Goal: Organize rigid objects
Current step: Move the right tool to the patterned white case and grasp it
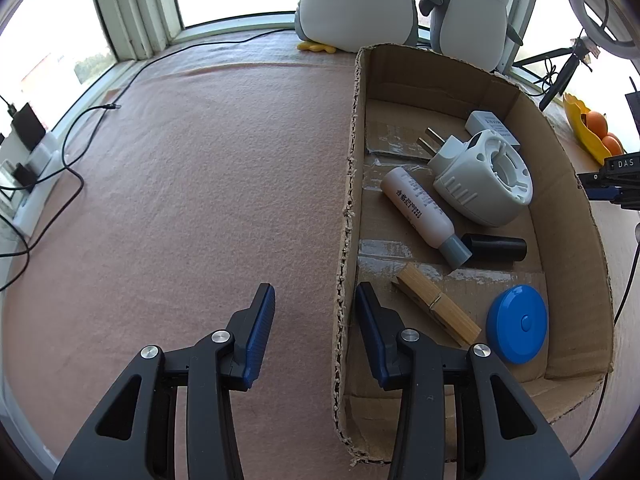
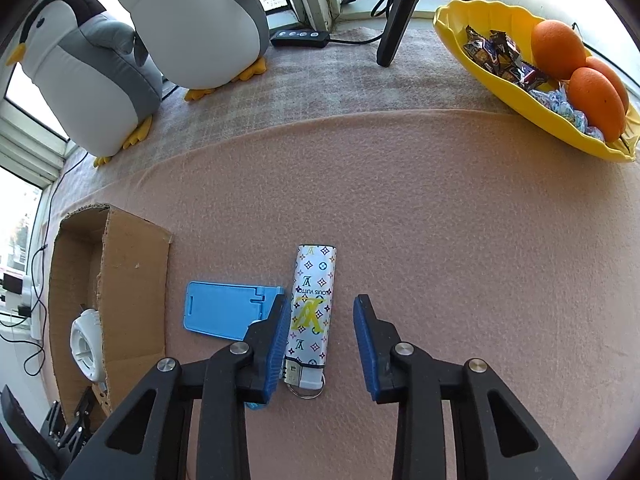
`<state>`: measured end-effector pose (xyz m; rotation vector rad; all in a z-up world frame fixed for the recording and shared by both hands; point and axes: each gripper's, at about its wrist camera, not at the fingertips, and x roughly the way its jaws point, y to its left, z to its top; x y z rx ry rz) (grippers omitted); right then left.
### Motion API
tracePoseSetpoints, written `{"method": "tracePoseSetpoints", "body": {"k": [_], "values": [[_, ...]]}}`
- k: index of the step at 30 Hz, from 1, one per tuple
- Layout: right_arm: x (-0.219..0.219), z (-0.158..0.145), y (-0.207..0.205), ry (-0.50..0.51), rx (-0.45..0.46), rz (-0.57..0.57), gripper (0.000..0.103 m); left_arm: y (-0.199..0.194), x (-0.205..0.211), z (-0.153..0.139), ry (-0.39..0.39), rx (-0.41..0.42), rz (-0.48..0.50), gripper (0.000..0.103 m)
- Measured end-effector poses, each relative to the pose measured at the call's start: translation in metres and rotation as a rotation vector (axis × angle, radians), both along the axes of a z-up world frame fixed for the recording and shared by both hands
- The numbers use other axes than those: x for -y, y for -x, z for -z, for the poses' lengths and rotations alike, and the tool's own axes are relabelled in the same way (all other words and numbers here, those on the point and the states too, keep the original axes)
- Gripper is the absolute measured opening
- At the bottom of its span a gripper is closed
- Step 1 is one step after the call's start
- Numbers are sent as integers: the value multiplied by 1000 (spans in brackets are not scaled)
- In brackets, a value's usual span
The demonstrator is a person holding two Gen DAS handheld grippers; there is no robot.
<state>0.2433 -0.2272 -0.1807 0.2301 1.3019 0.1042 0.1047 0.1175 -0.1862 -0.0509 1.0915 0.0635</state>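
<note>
A cardboard box (image 1: 568,184) holds a white plug device (image 1: 480,180), a white bottle (image 1: 420,212), a black cylinder (image 1: 496,247), a wooden clothespin (image 1: 436,304), a blue round case (image 1: 518,322) and a small white adapter (image 1: 492,124). My left gripper (image 1: 314,300) is open, its fingers astride the box's left wall. In the right wrist view a patterned silver lighter (image 2: 312,312) lies on the pink cloth next to a blue phone stand (image 2: 228,314). My right gripper (image 2: 320,312) is open around the lighter, left finger close beside it. The box (image 2: 132,280) shows at left.
Two plush penguins (image 2: 192,20) stand at the back by the window. A yellow tray (image 2: 520,92) with oranges and sweets sits at the back right. A tripod leg (image 2: 400,12) and a power strip (image 2: 300,38) are behind. Cables (image 1: 76,140) and chargers lie at far left.
</note>
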Motion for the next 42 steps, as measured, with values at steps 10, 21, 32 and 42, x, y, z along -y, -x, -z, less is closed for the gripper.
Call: {"method": "tracePoseSetpoints", "body": {"k": [10,21,32,42], "values": [[-12,8,-6,62,-19,-30,29,0,-1,0,3,0,0,41],[-8,8,-3,120,-18,-62,21,0,-1,0,3,0,0,41],[7,-7,19,112,49,-47,21,-1,-1,0,5,0,-1,41],[-24,-43,56,42,145,-128,21,-2,-1,-1,6,-1,-2,41]]}}
